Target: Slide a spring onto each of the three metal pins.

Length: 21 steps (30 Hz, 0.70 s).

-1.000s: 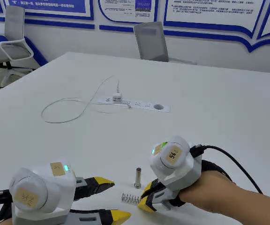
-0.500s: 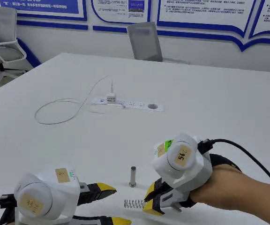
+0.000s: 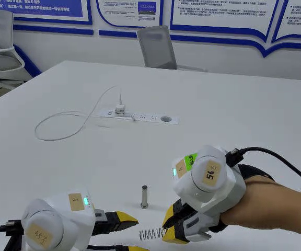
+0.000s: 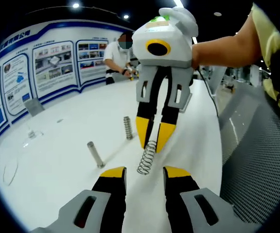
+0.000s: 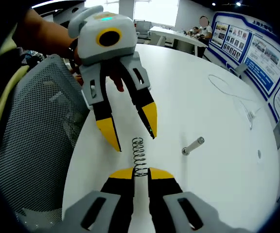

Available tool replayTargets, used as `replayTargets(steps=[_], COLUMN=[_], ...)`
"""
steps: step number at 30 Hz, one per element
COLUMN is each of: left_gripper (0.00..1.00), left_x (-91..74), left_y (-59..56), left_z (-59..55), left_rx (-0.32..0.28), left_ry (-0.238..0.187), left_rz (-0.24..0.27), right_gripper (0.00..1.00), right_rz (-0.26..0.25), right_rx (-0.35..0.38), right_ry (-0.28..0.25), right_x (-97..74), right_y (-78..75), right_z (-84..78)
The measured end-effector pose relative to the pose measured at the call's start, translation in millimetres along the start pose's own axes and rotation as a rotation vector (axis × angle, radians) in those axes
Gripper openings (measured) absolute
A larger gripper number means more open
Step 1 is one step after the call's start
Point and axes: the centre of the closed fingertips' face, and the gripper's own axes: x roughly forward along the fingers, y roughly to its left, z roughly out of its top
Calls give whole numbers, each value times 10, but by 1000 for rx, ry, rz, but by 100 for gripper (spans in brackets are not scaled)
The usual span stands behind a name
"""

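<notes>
My right gripper (image 5: 141, 174) is shut on one end of a loose steel spring (image 5: 138, 154), which sticks out level towards my left gripper (image 5: 130, 127). In the head view the right gripper (image 3: 167, 230) holds the spring (image 3: 151, 234) low over the white table, a little nearer to me than a bare upright metal pin (image 3: 144, 196). My left gripper (image 4: 145, 172) is open, its jaws on either side of the spring's free end (image 4: 146, 158) without touching it. Behind the bare pin (image 4: 95, 154) stands a second pin wearing a spring (image 4: 128, 127).
A white power strip (image 3: 140, 116) with a plugged charger and a looping white cable (image 3: 61, 125) lies mid-table. A grey chair (image 3: 155, 47) stands at the far edge. The table edge and a mesh chair (image 5: 38, 145) are close by the grippers.
The head view has shifted. Relative to the bare pin, my right gripper and the spring have drawn back slightly towards me. The left gripper stays open opposite it.
</notes>
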Motion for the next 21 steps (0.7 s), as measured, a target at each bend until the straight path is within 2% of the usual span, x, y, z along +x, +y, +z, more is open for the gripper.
replayTargets(steps=[12,21], left_gripper=[16,12], left_x=[25,44], left_y=[-79,-104], left_z=[13,7], left_rx=[28,41], left_ry=[-2,0], left_rz=[-35,-48], right_gripper=[11,11], right_rz=[13,17], right_rx=[-43,-68], right_ry=[4,5], right_x=[-29,-37], right_y=[62,83], right_z=[36,26])
